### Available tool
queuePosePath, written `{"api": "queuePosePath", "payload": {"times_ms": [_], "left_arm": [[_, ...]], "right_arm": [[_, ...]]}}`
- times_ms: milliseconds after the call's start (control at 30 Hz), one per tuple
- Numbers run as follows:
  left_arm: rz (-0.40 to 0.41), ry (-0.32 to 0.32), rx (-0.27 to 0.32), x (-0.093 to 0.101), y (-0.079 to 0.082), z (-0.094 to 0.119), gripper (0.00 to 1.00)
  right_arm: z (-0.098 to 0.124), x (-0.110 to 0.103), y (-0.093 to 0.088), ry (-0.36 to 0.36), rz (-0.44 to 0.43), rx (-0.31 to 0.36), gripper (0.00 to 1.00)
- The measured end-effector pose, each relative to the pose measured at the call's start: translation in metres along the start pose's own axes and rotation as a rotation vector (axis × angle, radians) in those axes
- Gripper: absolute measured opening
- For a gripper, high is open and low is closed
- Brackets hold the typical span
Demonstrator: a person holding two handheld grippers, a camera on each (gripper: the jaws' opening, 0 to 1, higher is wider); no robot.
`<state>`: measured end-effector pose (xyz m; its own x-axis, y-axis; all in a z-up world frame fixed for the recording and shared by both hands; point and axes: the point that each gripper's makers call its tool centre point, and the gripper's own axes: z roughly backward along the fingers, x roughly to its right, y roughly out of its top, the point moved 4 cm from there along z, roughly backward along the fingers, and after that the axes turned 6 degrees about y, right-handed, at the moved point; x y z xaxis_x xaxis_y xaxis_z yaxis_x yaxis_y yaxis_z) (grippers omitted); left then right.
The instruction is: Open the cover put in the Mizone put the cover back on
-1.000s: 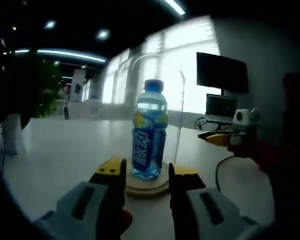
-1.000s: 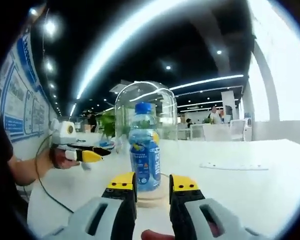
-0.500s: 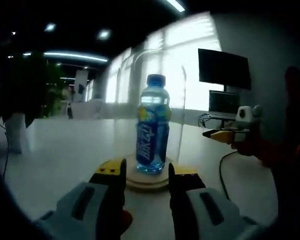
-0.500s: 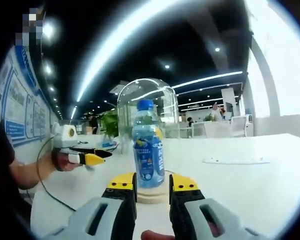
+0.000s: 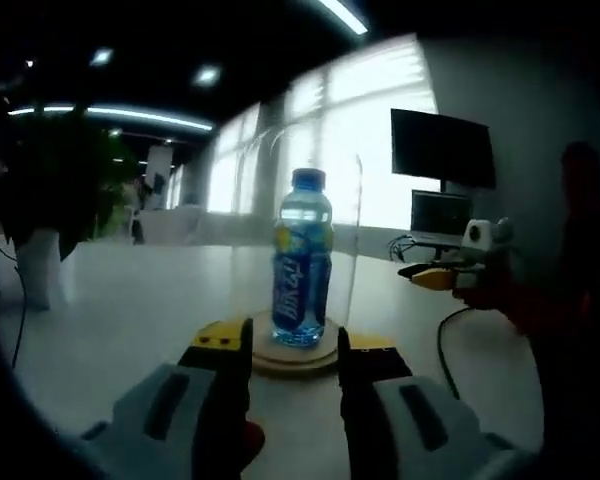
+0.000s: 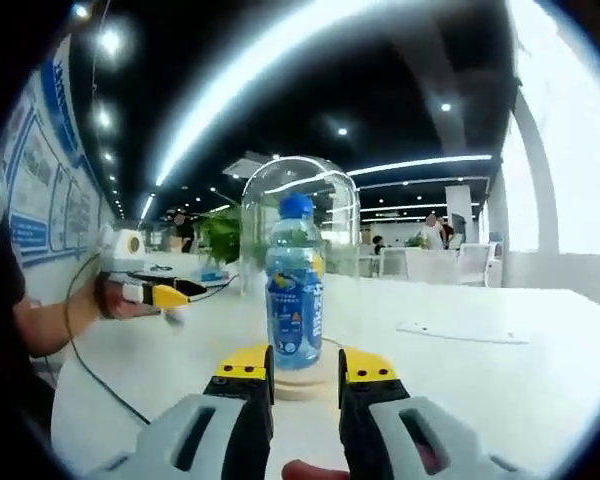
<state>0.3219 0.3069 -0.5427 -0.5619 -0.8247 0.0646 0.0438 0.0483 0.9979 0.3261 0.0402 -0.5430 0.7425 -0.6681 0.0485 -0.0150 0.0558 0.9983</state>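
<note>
A blue Mizone bottle (image 5: 302, 262) stands upright on a round wooden base (image 5: 296, 359) on the white table, under a clear glass dome cover (image 5: 246, 225). My left gripper (image 5: 294, 345) is open just in front of the base, with nothing between its jaws. In the right gripper view the same bottle (image 6: 294, 292) sits inside the dome (image 6: 302, 178) on the base (image 6: 306, 386). My right gripper (image 6: 306, 366) is also open and empty, close to the base. Each gripper appears in the other's view: the right gripper (image 5: 445, 274) off to the right, the left gripper (image 6: 163, 293) off to the left, held by a hand.
A monitor (image 5: 443, 148) and a laptop (image 5: 440, 214) stand at the table's far right, with a black cable (image 5: 442, 340) trailing across it. A plant in a white pot (image 5: 42, 270) stands at the left. A flat sheet (image 6: 462, 332) lies on the table.
Both views have shifted slightly with the hands. The bottle, base and dome stand as before, and both grippers stay open.
</note>
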Motion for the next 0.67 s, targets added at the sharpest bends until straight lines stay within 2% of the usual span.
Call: {"api": "queuePosePath", "payload": {"times_ms": [167, 267, 300, 333, 400, 533, 667], "left_arm": [[-0.015, -0.033, 0.022, 0.003, -0.002, 0.011, 0.27], [-0.013, -0.037, 0.038, 0.001, -0.004, 0.013, 0.28], [-0.003, -0.045, 0.051, 0.001, -0.004, 0.014, 0.28], [0.004, -0.046, 0.046, 0.0, -0.005, 0.014, 0.28], [-0.031, -0.05, 0.046, 0.001, -0.005, 0.016, 0.29], [-0.03, -0.041, 0.014, -0.001, -0.012, 0.016, 0.29], [-0.052, -0.033, 0.001, 0.001, -0.016, 0.016, 0.3]], "right_arm": [[0.0, -0.004, -0.007, 0.015, 0.012, -0.006, 0.18], [-0.001, -0.003, -0.014, 0.025, -0.06, 0.022, 0.18], [0.001, -0.001, -0.015, 0.016, -0.053, 0.005, 0.18], [0.002, -0.001, -0.014, 0.013, -0.039, 0.009, 0.18], [0.004, 0.0, -0.014, 0.019, -0.054, 0.024, 0.19], [0.006, 0.0, -0.018, 0.002, -0.03, 0.005, 0.19], [0.007, -0.005, -0.014, 0.014, -0.02, 0.016, 0.2]]}}
